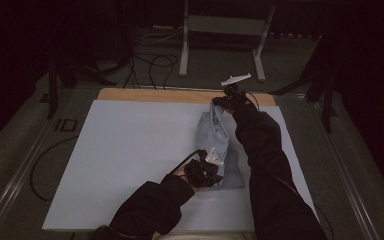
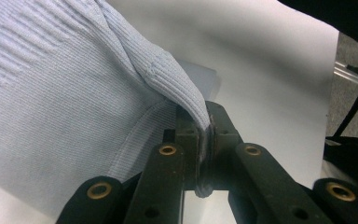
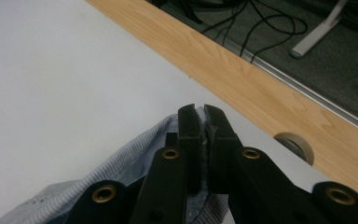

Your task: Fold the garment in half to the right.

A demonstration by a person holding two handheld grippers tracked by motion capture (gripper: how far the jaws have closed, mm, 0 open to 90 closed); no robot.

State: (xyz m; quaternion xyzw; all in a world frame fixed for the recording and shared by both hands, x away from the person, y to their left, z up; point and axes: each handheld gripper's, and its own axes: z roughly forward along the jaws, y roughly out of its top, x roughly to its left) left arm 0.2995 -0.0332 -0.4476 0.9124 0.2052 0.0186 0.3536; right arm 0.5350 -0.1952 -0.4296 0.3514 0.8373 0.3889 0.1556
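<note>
Both the left gripper and right gripper pinch the pale blue ribbed knit garment (jaws pressed together) above the white tabletop sheet.

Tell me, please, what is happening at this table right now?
A person holds a light blue ribbed garment with two hand-held grippers on a white board. The left claw is shut on a fold at the near end; the right claw is shut on its edge at the far end, near the wooden table edge.
</note>
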